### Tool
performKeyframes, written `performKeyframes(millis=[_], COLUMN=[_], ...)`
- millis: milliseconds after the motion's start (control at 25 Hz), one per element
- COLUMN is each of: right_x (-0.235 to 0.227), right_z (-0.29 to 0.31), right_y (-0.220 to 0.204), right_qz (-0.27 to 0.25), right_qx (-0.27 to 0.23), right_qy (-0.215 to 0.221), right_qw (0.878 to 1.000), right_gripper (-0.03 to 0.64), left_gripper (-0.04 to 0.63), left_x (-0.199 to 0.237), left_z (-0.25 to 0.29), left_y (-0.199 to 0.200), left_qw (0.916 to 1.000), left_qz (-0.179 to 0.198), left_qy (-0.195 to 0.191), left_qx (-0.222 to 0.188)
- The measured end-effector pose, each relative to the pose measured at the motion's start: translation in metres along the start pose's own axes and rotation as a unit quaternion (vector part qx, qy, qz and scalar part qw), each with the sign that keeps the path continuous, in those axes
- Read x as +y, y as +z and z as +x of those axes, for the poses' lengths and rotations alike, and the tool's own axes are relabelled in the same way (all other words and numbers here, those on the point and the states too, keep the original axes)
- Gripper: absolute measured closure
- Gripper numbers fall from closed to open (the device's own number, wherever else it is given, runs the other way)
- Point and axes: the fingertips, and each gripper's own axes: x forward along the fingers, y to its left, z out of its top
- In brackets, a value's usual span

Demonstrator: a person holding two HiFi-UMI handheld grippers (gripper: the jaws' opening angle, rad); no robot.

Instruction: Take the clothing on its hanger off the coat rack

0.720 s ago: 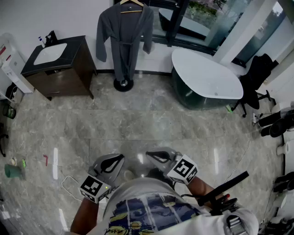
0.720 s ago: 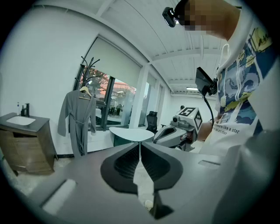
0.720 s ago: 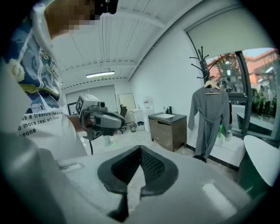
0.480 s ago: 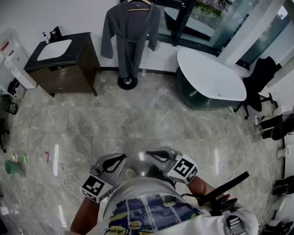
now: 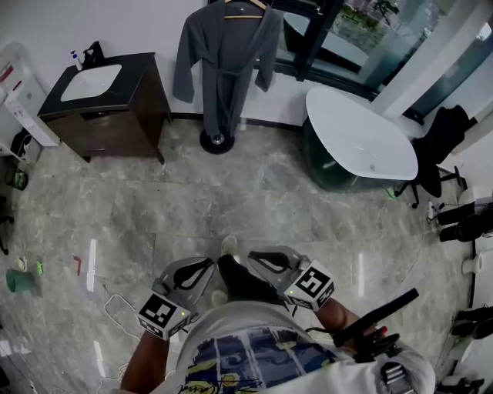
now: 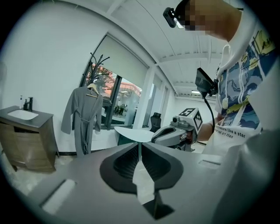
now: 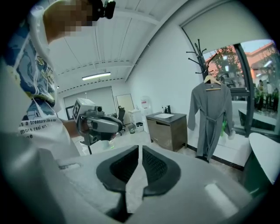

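Here the left gripper (image 5: 203, 266) and right gripper (image 5: 252, 259) sit near the person, jaws closed on nothing, far from the robe (image 5: 224, 71) on its hanger (image 5: 245, 7).

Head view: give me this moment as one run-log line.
phase: pre-grasp | robe on hanger, on coat rack | left tongs shut, empty | right tongs shut, empty | both far from robe

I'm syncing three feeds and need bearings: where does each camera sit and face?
Head view: on the person's head, looking steeply down at the floor and the grey robe on a wooden hanger; shows left gripper, right gripper, printed shirt.
Left gripper view: on that gripper, along its shut jaws toward the robe; shows the right gripper.
Right gripper view: likewise; shows the left gripper.
All share the robe.
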Motion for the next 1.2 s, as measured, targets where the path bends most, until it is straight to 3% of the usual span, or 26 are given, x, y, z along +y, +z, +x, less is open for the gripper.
performKeyframes(millis=[240,440,640,840,1200], right_x=[-0.074,-0.165,-0.236,-0.272,-0.347], right_z=[0.046,0.064,0.065,0.069,0.071], right_y=[0.039,0.087,0.098,0.104,0.099], right_qz=[-0.020,-0.010,-0.009,0.001,0.031], right_qx=[-0.015,-0.055,-0.050,-0.051,-0.034], right_qy=[0.032,0.010,-0.006,-0.015,-0.089], right_qw=[0.999,0.998,0.999,0.999,0.995], right_gripper=[0.563,0.546,0.546,0.534,0.511], left_gripper=[0.563,0.544,0.517,0.500,0.423], left_x=[0.064,0.130,0.185,0.234,0.365], left_z=[0.043,0.094,0.155,0.192,0.249], left_y=[0.034,0.084,0.134,0.167,0.262], left_qw=[0.9996,0.9984,0.9980,0.9973,0.9952], left_qz=[0.012,0.042,0.054,0.063,0.097], left_qy=[0.018,0.022,0.026,0.023,0.013], left_qx=[0.017,0.029,0.017,0.029,-0.004])
